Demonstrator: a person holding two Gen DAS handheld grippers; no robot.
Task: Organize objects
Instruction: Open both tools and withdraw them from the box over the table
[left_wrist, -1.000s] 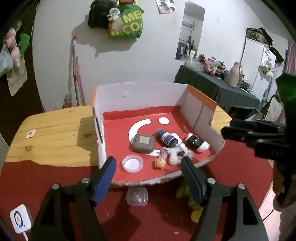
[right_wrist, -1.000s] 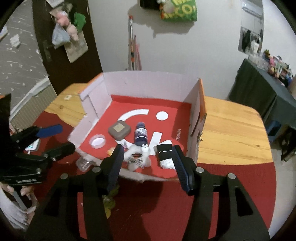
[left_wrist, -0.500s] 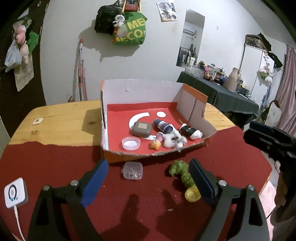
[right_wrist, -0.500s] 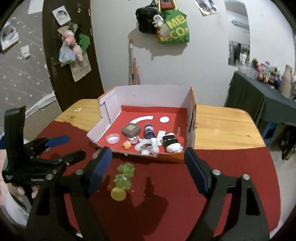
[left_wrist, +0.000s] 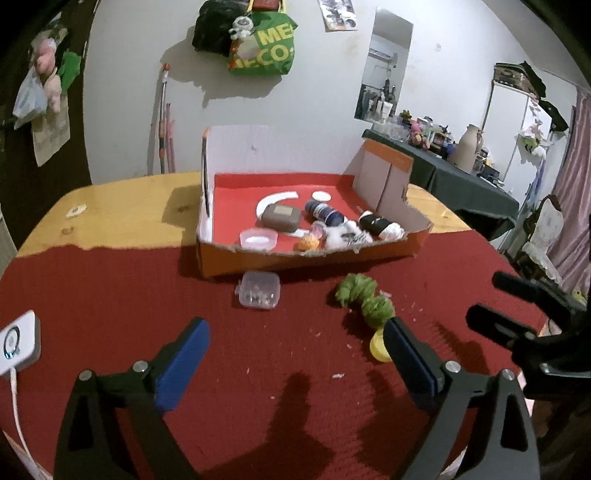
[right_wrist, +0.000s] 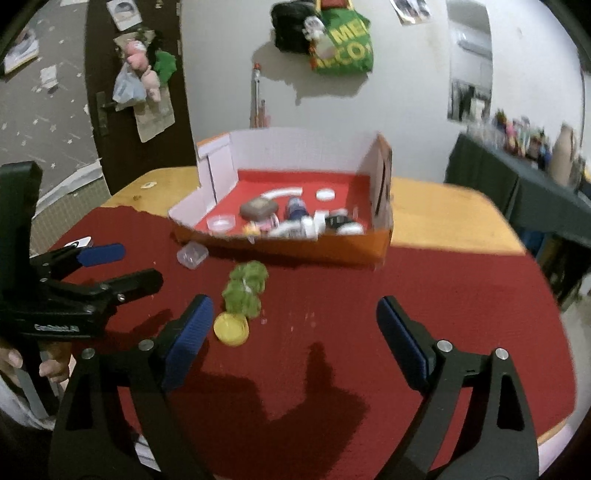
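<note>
An open cardboard box (left_wrist: 314, 258) with a red floor holds a grey-brown case (left_wrist: 280, 218), a dark blue bottle (left_wrist: 325, 212), a black-and-white roll (left_wrist: 380, 225), a white plush (left_wrist: 343, 234) and a clear tub (left_wrist: 258, 237). In front of the box (right_wrist: 295, 251), on the red cloth, lie a small clear plastic box (left_wrist: 258, 290) (right_wrist: 192, 254) and a green fuzzy toy (left_wrist: 364, 299) (right_wrist: 245, 290) with a yellow end (right_wrist: 231, 326). My left gripper (left_wrist: 293, 328) (right_wrist: 136, 265) and right gripper (right_wrist: 293, 304) (left_wrist: 485, 295) hover over the cloth, jaws opening, nothing between them.
A white device on a cable (left_wrist: 18, 341) lies at the cloth's left edge. Bare wooden tabletop (left_wrist: 129, 214) flanks the box. A dark-covered side table (left_wrist: 461, 181) with clutter stands to the right. A person's hand (right_wrist: 51, 365) grips the left tool's handle.
Both grippers have drawn back from the box toward the table's near edge, and their jaws have spread wider. The clear box and the green toy now lie ahead of the fingers.
</note>
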